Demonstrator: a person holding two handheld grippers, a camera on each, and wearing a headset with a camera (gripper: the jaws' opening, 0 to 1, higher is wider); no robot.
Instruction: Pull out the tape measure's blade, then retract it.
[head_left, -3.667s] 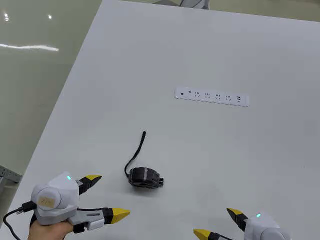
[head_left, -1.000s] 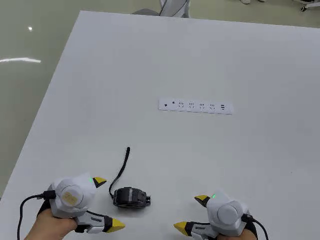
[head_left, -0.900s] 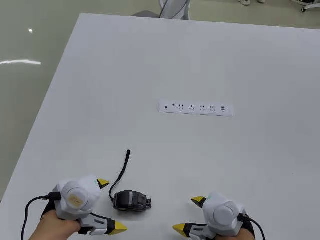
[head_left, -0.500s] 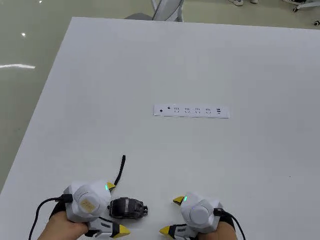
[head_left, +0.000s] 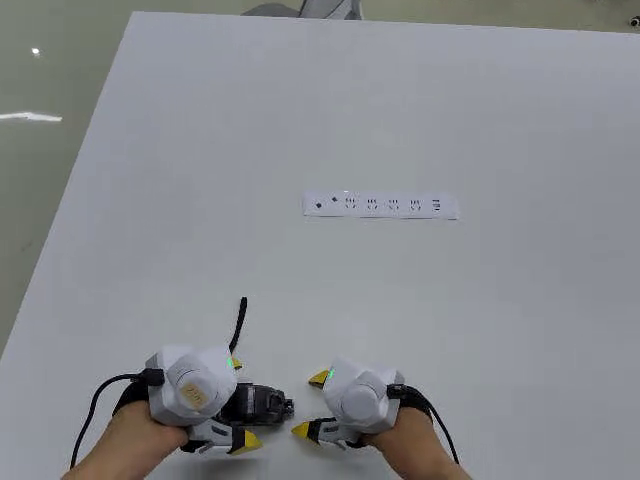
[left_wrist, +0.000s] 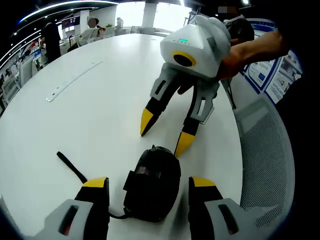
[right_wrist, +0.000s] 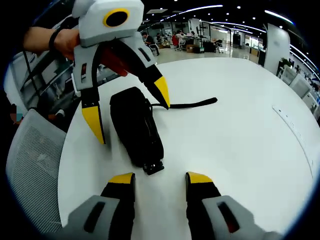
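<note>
A black tape measure (head_left: 262, 403) lies near the table's front edge, its black wrist strap (head_left: 238, 320) trailing away from me. My left gripper (head_left: 242, 402) is open with one yellow-tipped jaw on each side of the case (left_wrist: 152, 187), and a gap shows on both sides. My right gripper (head_left: 309, 404) is open just to the right of it, pointing at the end where the blade hook (right_wrist: 153, 167) sticks out. In the right gripper view the case (right_wrist: 135, 125) lies ahead of the right gripper (right_wrist: 160, 178), apart from it, with the left gripper (right_wrist: 128, 107) over it.
A white power strip (head_left: 380, 205) lies flat in the middle of the white table (head_left: 450, 120). A grey mesh chair (left_wrist: 265, 160) stands at the near table edge, just behind the grippers. The table's left edge (head_left: 60, 240) drops off to a glossy floor.
Both grippers have closed in on the tape measure. The left one now straddles its case; the right one has slid left toward the blade end. The tape measure has stayed put.
</note>
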